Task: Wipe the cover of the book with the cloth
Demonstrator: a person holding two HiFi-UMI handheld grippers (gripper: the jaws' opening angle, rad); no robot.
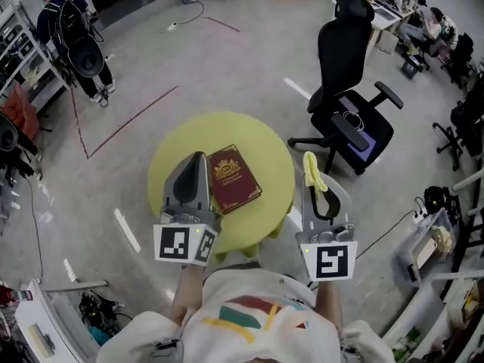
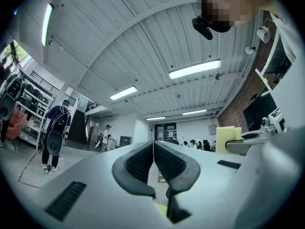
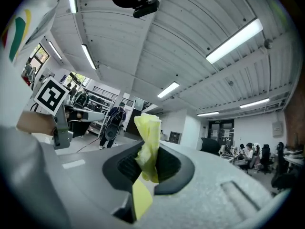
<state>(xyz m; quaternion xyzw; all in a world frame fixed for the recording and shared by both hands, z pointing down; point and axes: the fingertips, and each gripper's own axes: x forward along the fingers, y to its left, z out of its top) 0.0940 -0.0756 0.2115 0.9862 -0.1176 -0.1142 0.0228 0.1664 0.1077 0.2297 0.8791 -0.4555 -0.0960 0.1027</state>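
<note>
Right gripper (image 3: 151, 165) clenched on yellow cloth (image 3: 148, 135); left gripper (image 2: 153, 152) clenched, nothing between its pads.
Grey moulded bodies, ribbed black pads. Cloth soft and crumpled, standing up out of the jaws. Book (image 1: 233, 178): maroon hardcover with gold ornament, lying flat and skewed, mid round yellow-green table (image 1: 170, 161), between both grippers. Black office chair (image 1: 348, 97) far right.

**White shirt, grey tools**

The person wears a white shirt (image 1: 253, 325) with red, green and yellow stripes on the front. The left gripper (image 1: 199, 157) and the right gripper (image 1: 309, 171) are pale grey, with dark ribbed pads (image 2: 139, 164). Each ends in a cube (image 1: 184, 244) bearing black-and-white square markers.
</note>
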